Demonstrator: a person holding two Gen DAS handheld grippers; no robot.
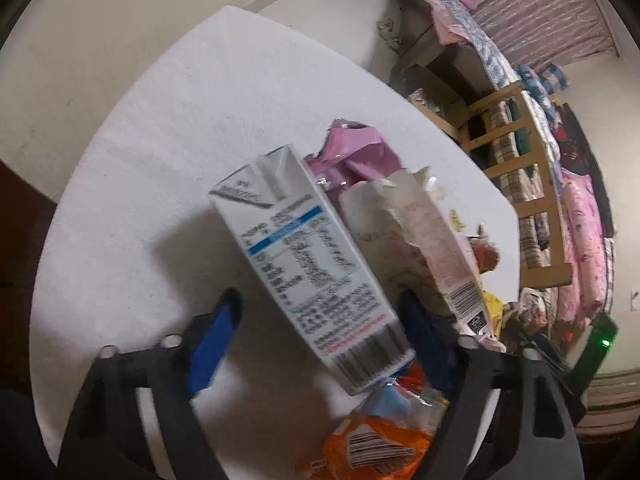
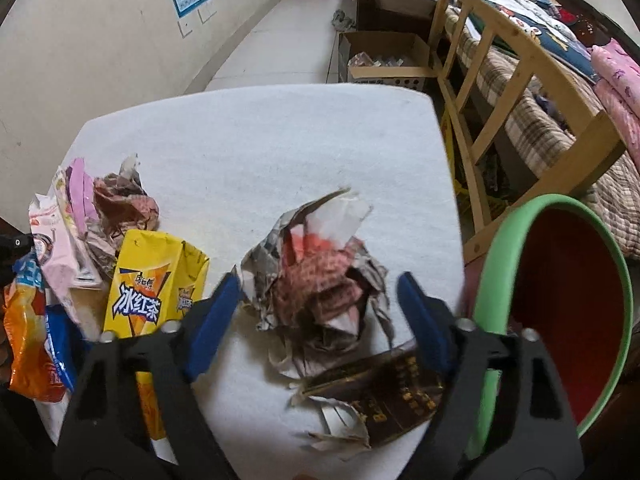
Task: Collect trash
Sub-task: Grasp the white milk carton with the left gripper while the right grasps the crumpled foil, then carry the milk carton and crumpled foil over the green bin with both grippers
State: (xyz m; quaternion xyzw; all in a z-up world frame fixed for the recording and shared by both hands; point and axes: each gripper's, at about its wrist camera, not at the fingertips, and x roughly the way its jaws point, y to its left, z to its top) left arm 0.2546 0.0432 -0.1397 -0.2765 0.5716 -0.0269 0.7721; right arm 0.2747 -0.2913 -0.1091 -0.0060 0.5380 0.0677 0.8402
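1. While trash litters the white worktop [image 2: 260, 140], the right gripper [image 2: 320, 296] hangs over a crumpled newspaper wad [image 2: 316, 276], fingers spread wide on either side.
2. The left gripper [image 1: 320, 320] straddles a white carton [image 1: 304, 264], fingers wide.
3. A green-rimmed red bin [image 2: 560, 308] stands beside the worktop's right edge.

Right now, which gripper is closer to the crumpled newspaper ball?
Right. The right gripper is open with the crumpled newspaper ball between its fingers; the left gripper is at the white carton.
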